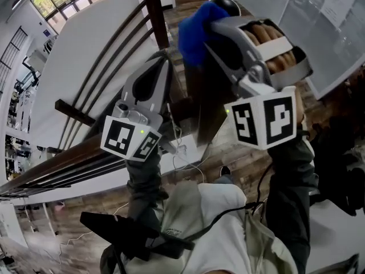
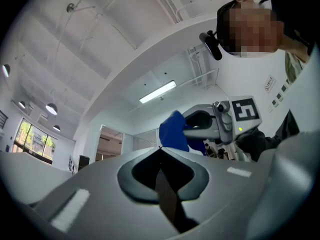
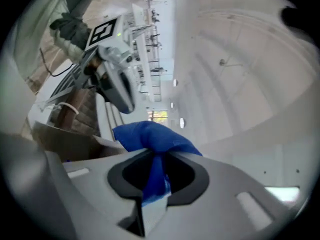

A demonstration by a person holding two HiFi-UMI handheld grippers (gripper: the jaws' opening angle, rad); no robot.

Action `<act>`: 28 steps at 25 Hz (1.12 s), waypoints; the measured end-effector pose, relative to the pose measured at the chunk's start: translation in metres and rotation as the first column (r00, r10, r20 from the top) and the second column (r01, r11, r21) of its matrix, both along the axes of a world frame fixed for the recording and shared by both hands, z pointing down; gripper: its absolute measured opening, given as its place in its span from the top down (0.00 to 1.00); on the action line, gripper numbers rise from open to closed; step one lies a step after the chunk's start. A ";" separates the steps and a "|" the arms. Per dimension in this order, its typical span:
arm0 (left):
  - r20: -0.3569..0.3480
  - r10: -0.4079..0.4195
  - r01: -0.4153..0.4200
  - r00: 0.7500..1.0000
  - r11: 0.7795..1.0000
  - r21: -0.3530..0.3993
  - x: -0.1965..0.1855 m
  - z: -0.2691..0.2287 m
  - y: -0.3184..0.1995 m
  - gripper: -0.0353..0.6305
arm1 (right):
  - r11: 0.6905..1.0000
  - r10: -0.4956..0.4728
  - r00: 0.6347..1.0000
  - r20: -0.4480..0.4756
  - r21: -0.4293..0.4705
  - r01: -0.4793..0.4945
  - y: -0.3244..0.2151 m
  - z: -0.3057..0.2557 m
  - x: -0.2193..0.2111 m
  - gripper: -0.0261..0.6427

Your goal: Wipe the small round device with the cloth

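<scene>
My right gripper is raised close to the head camera and is shut on a bunched blue cloth. In the right gripper view the cloth bulges out past the closed jaws. Just beyond the cloth, a small dark round object with a pale rim peeks out, mostly hidden. My left gripper is held up beside it, to the left, shut with nothing between its fingers. From the left gripper view, the right gripper and cloth sit just ahead.
A large white panel with dark wooden beams fills the left. A whiteboard stands at the right. The person's torso and sleeves are below, with cables on the wood floor. A ceiling strip light is overhead.
</scene>
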State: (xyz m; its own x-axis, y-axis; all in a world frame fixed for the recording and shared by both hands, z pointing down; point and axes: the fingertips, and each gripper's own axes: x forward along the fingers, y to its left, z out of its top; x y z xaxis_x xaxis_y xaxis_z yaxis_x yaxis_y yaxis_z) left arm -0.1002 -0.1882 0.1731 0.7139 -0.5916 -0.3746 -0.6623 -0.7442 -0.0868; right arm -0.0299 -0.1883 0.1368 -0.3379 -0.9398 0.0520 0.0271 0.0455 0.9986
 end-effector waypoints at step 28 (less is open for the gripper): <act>-0.004 -0.087 0.087 0.996 0.995 0.039 0.045 -0.021 -0.012 0.94 | 0.964 -0.226 0.751 0.620 0.033 0.263 -0.046 -0.067 0.141 0.87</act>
